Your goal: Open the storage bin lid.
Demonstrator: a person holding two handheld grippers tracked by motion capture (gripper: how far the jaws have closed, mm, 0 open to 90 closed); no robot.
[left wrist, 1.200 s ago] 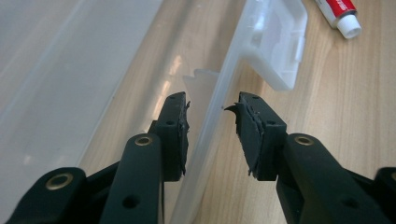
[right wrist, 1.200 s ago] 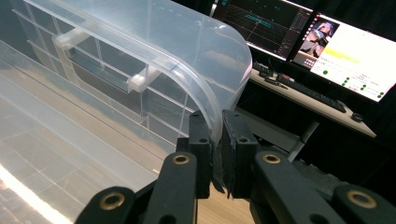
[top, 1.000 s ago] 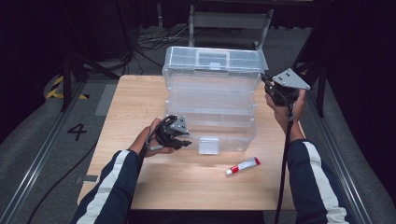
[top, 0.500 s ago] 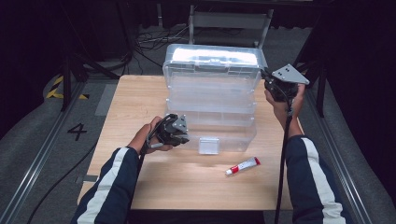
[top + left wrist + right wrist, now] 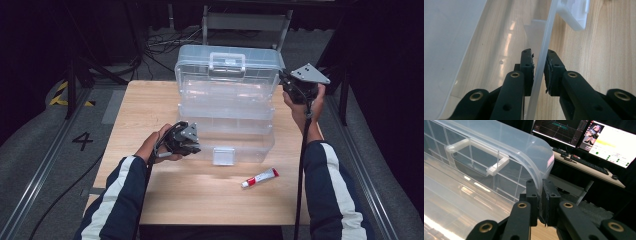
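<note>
A clear plastic tiered box (image 5: 225, 125) stands on the wooden table (image 5: 145, 110). Its lid (image 5: 227, 75) carries a handle (image 5: 474, 152). My left gripper (image 5: 197, 147) is at the box's front left corner. Its jaws have just been closing, and they sit shut on the lower tray's thin front wall (image 5: 546, 37), which runs between the pads of that gripper (image 5: 539, 65). The white latch (image 5: 574, 15) lies farther along that wall. My right gripper (image 5: 286, 85) is held up at the lid's right end. In the right gripper view it (image 5: 540, 187) is shut on the lid's curved rim (image 5: 541, 165).
A small white tube with a red cap (image 5: 259, 177) lies on the table in front of the box, to the right. A chair (image 5: 245, 22) stands behind the table. Monitors (image 5: 599, 140) on a desk stand beyond the lid's right end.
The lid has tipped slightly in the right gripper's hold and its glare has shifted. The left hand has stayed at the box's front left corner.
</note>
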